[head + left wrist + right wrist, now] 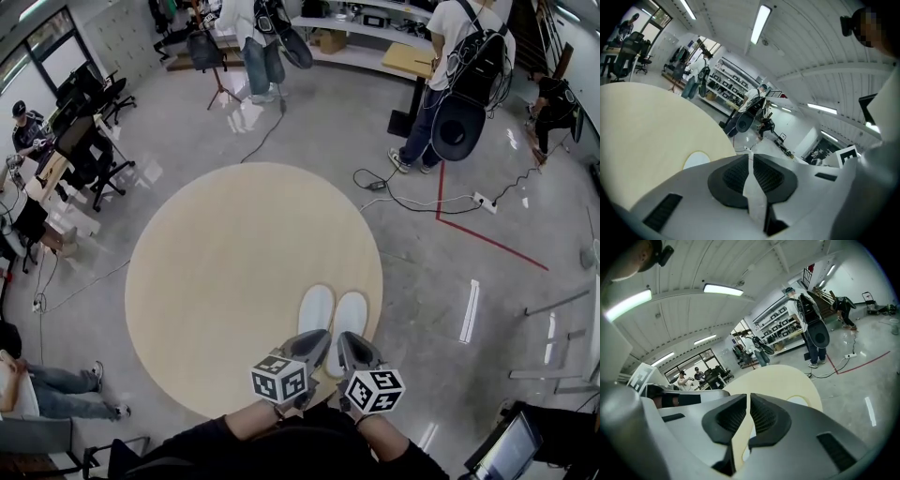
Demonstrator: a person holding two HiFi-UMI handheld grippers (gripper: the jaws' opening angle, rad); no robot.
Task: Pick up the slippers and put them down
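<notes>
Two white slippers lie flat and side by side on the round beige table [216,281], toes pointing away from me: the left slipper [316,307] and the right slipper [352,314]. Both grippers hover over their heels and hide them. My left gripper [319,339] has its jaws drawn together to a thin slit [751,157] with nothing gripped; a slipper toe [696,159] shows to the left of them. My right gripper [349,342] is likewise shut [748,399] and empty, with bare table and a slipper [799,401] beyond.
The slippers lie near the table's right front edge. Cables [412,202] and a red tape line [487,239] run over the glossy floor at the right. People stand at the back [450,84]. Office chairs [89,155] crowd the left. A person sits at bottom left [56,389].
</notes>
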